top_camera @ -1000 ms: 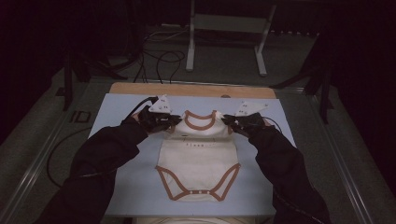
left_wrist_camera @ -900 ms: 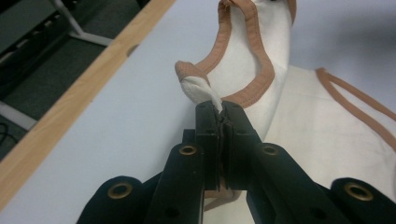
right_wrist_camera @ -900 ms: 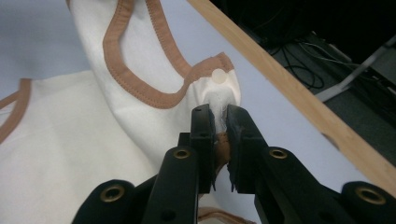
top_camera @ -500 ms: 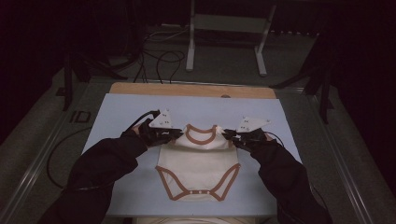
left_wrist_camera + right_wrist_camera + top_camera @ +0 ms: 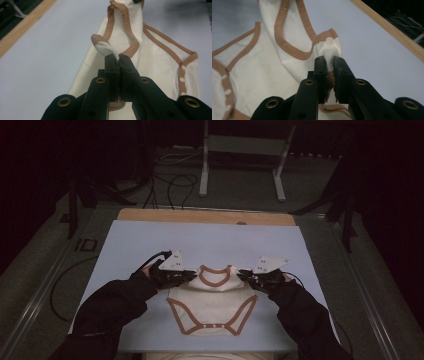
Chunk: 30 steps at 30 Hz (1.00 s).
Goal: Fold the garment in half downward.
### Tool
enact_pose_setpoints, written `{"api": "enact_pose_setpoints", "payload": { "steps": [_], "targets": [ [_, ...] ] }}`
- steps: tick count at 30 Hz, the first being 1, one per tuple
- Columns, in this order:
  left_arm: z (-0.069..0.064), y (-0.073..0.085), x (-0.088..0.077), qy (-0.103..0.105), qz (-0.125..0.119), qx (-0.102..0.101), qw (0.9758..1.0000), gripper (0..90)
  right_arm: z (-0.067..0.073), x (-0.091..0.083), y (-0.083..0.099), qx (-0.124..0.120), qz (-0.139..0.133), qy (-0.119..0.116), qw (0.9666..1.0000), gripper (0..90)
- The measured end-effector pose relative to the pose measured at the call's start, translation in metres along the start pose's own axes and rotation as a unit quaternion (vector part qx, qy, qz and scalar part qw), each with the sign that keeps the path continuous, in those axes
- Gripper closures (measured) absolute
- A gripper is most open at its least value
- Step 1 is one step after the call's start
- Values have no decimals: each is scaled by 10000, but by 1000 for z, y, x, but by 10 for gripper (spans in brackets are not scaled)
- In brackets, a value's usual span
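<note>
While the person's two sleeves come in from the near edge of the counter (image 5: 150, 240), each hand holds one gripper at a shoulder of a baby bodysuit (image 5: 212, 302). The bodysuit is cream with brown trim, and it lies on the pale blue sheet that covers the counter, in the middle between the left and right edges and closer to the near edge than to the far one. Its neck opening points to the far edge, and its leg openings with the row of snaps point to the near edge.

The left gripper (image 5: 189, 276) is at the shoulder on the left side of the garment. In the left gripper view its black jaws are closed on a fold of the white cloth at the brown trim (image 5: 117, 57), and the cloth stands up a little from the sheet there. The right gripper (image 5: 245, 277) is at the other shoulder. In the right gripper view its jaws are also closed on the cloth, just below a round snap (image 5: 329, 40) on the shoulder flap.

The neck part is lifted between the two grippers, while the lower body of the bodysuit rests flat on the sheet. A strip of bare wood (image 5: 200, 216) shows along the far edge of the counter.
</note>
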<state>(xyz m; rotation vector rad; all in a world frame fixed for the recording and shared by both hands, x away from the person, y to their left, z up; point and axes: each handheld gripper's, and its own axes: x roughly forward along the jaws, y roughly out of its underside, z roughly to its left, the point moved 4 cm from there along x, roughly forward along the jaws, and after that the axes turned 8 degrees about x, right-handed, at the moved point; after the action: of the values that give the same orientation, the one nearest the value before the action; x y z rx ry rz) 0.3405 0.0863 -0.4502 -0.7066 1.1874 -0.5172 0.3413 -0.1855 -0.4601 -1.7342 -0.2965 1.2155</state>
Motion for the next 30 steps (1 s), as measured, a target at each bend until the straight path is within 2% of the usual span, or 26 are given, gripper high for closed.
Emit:
{"api": "enact_pose_setpoints", "payload": {
  "steps": [9,12,13,15,25,26,28,30],
  "targets": [
    [-17,10,2,54,141,106,9998,867,17,2,16,19,85,-184,9998,821],
    [-22,13,3,110,149,78,9998,867,21,3,19,41,110,-222,9997,821],
    [-28,16,4,171,202,141,9996,867,22,4,21,38,122,-237,9996,821],
    [-33,20,6,252,227,126,9993,867,27,3,24,37,153,-279,9995,821],
    [-49,38,11,424,261,-49,9987,866,41,1,39,106,255,-470,9985,820],
    [-49,41,11,423,289,-67,9987,866,43,1,41,230,274,-472,9982,821],
    [-52,46,12,489,216,-191,9984,865,44,2,46,286,344,-516,9977,820],
    [-54,51,13,478,246,-278,9982,864,46,3,50,328,374,-539,9973,820]
  ]
}}
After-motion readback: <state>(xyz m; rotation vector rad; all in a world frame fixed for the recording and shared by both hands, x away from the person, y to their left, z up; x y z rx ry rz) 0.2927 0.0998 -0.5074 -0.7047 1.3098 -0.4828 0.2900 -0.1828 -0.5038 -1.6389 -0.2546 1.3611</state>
